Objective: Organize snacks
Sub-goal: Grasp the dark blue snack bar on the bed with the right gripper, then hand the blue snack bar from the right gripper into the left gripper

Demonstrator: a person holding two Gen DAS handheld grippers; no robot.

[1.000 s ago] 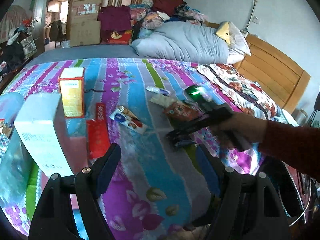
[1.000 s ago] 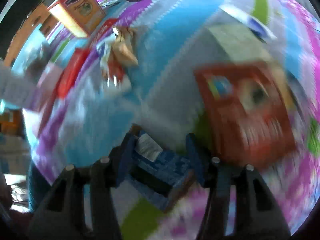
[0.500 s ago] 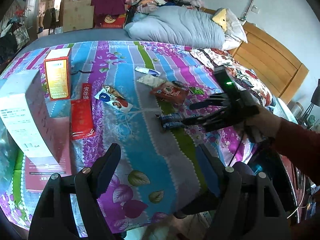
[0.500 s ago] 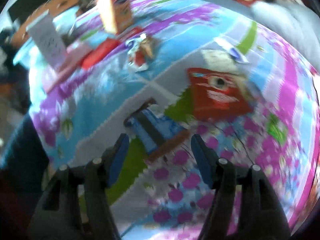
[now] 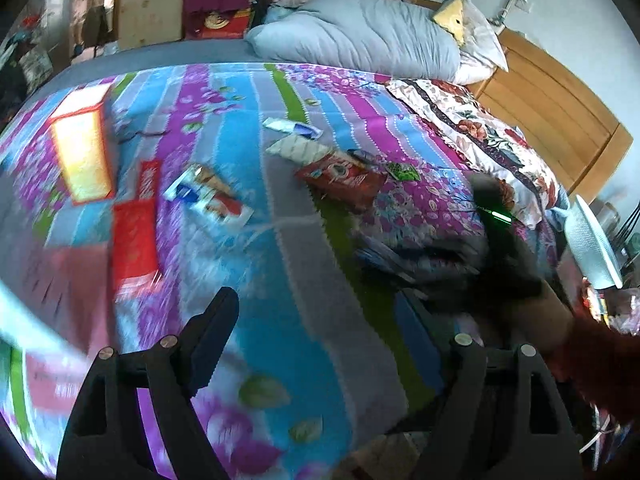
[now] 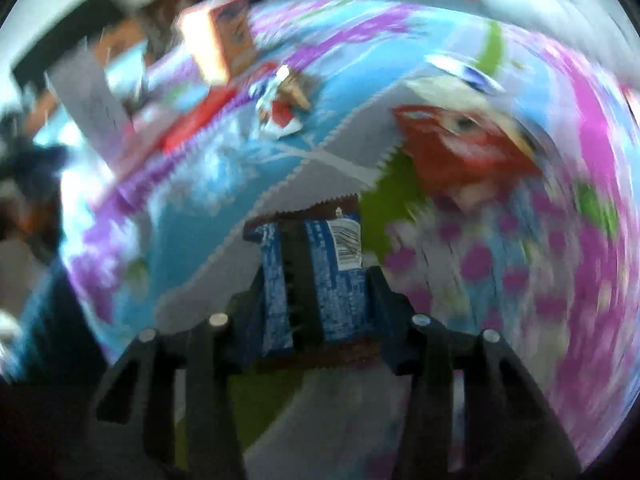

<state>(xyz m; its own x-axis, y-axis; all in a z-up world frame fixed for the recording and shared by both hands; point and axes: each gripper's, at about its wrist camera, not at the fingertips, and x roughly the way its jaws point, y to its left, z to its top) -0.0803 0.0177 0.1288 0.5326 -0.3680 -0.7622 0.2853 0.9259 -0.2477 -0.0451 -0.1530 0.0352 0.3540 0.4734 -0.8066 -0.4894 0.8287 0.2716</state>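
My right gripper [image 6: 318,280] has a blue snack packet [image 6: 320,248] between its fingers; the jaws are closing and the pads touch both of its sides. In the left wrist view that gripper [image 5: 440,256] is a dark blur over the bedspread's right part, held by a hand in a red sleeve. My left gripper [image 5: 312,300] hovers over the striped floral bedspread [image 5: 280,320], its jaws opening with nothing between them. A red packet [image 5: 340,178] lies beyond the blue one. A white, blue and red wrapper [image 5: 208,196], a flat red pack [image 5: 134,240] and an orange box [image 5: 82,156] lie to the left.
Small packets [image 5: 294,128] and a green sachet [image 5: 402,172] lie farther back. A tall white box [image 5: 24,320] is blurred at the left edge. A grey duvet [image 5: 360,44], a floral blanket [image 5: 480,132] and a wooden headboard [image 5: 560,120] bound the far side.
The right gripper, open around the blue packet half a second ago, has closed onto it. The left gripper has moved forward and lower over the bedspread. Both views are blurred.
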